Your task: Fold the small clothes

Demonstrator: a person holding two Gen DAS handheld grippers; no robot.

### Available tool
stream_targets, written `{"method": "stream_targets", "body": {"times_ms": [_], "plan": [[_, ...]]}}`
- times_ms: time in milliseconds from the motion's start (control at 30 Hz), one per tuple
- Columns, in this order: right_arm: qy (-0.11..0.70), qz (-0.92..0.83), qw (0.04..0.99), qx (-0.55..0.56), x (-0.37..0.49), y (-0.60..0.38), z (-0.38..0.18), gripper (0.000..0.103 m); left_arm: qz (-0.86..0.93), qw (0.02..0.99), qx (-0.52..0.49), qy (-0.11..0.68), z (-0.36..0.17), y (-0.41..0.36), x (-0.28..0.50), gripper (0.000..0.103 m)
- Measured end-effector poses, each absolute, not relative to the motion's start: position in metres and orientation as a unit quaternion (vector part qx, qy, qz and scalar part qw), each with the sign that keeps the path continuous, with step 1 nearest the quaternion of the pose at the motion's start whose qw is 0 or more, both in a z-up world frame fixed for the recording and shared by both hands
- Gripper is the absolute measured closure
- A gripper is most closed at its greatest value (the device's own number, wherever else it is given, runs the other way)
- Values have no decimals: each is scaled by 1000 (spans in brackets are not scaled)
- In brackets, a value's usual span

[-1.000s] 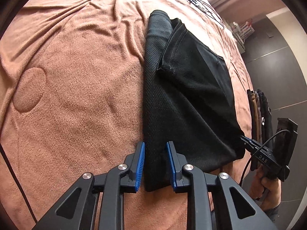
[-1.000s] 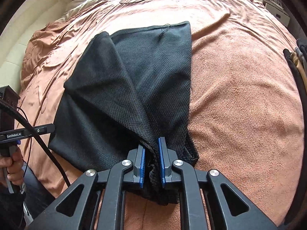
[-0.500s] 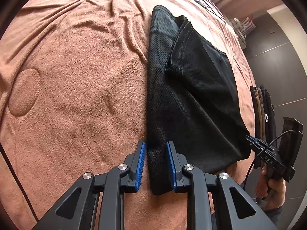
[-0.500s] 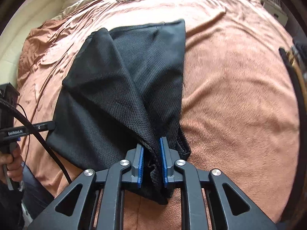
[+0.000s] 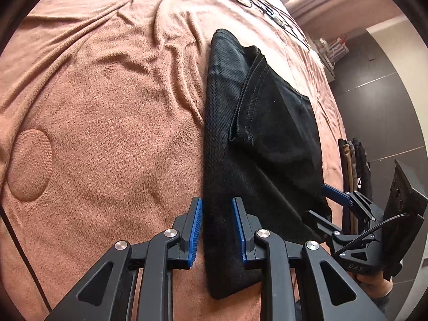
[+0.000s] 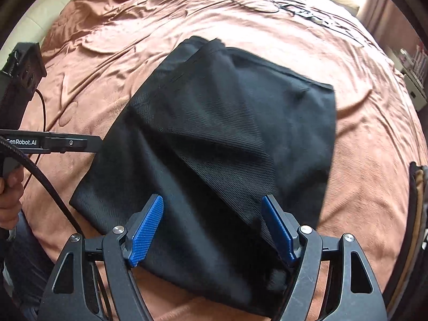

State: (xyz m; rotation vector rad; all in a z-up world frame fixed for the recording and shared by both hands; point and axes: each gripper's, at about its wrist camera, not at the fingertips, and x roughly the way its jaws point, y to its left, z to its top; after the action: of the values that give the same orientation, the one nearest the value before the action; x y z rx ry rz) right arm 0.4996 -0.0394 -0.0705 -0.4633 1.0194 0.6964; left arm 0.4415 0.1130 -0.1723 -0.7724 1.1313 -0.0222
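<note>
A black mesh garment [image 5: 256,139] lies folded lengthwise on the brown blanket [image 5: 107,133], a hemmed layer on top. My left gripper [image 5: 217,224] is open and straddles the garment's near left edge; the cloth there lies flat, not pinched. In the right wrist view the same garment [image 6: 219,139] spreads out ahead. My right gripper [image 6: 214,227] is wide open above its near end, holding nothing. In the left wrist view, the right gripper [image 5: 317,200] sits at the garment's near right corner. The left gripper [image 6: 91,144] shows side-on at the garment's left edge.
Thin black cables [image 6: 267,5] lie across the far part of the bed. Hanging clothes [image 5: 353,160] and a dark floor are off the bed's right side, with a white rack [image 5: 331,50] farther back. A person's hand [image 6: 10,187] holds the left gripper's handle.
My right gripper opened wide and let go of the garment, whose lifted layer now lies down. The left gripper stayed over the left edge with the same gap.
</note>
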Motion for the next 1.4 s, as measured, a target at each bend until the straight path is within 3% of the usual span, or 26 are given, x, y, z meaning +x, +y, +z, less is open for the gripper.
{"method": "stream_targets", "body": {"times_ms": [300,600,1100,1400], "plan": [[460,311,788,-267,528,0,-100,29,-24,765,-374,523,-187,122,453,79],[458,279,805,-255,557,6,-105,29,-14,769,-363,526,-188,118,451,86],[488,180,846,-121,638,-63,-105,29,-11,767,-362,529,-189,115,455,87],[473,169,859,-96,623,-90,-88,29,-1,762,-379,525,-186,119,451,86]]}}
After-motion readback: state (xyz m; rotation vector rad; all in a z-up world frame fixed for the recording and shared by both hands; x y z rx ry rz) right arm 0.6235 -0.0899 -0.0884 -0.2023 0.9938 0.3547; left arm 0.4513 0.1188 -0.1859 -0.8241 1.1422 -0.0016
